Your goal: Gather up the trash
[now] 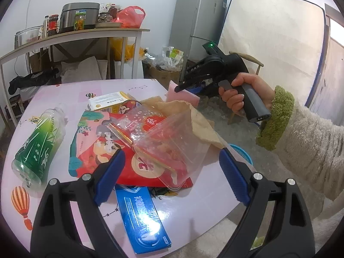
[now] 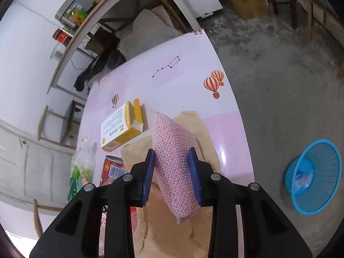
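right tool (image 2: 173, 172) clamped on the pink mesh sponge (image 2: 175, 161); left tool (image 1: 172, 176) spread apart.

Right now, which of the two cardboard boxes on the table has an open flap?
The yellow and white box, at the far side of the table: its end flap stands open. The blue box near the front edge is closed.

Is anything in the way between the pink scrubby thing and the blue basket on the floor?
Nothing visible is. The right gripper holds the pink sponge over the table; past its edge, only bare floor leads to the blue basket.
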Motion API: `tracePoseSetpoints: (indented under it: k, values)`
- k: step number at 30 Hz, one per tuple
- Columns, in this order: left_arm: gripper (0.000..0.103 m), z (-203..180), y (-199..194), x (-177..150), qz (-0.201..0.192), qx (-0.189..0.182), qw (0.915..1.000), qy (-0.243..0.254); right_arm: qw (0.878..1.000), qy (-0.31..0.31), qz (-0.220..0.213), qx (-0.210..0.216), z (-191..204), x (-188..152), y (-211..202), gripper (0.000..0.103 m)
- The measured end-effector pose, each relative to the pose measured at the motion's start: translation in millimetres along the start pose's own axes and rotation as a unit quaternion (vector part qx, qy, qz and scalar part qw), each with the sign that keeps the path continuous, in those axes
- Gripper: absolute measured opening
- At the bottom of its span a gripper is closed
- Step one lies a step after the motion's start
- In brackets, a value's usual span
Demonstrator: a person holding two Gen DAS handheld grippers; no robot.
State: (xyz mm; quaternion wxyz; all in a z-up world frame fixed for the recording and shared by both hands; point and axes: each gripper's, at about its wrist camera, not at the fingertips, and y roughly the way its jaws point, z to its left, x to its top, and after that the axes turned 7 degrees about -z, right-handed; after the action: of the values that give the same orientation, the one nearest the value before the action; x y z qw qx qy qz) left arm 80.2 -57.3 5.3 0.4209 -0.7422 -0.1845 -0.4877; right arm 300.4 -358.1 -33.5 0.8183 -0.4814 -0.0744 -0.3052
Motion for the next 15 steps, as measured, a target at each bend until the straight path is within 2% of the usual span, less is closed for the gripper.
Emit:
tracePoseSetpoints:
  k: [3, 12, 15]
  values:
    - [0.085, -0.7, 2.7, 0.6, 0.004, 0.005, 1.0000, 0.002, 1.000, 0.000, 0.001, 0.004, -3.5, 0.0, -1.3, 0.032]
    - [0.085, -4.0, 5.9, 5.0, 0.011, 0.024, 0.9996, 0.012, 0.998, -0.040, -0.011, -0.046, -6.9, -4.9, -1.8, 0.033]
    - [0.085, -6.1, 5.5, 8.0, 0.011, 0.029, 0.9994, 0.017, 0.998, -0.044, -0.021, -0.050, -11.5, -8.8, -3.1, 0.030]
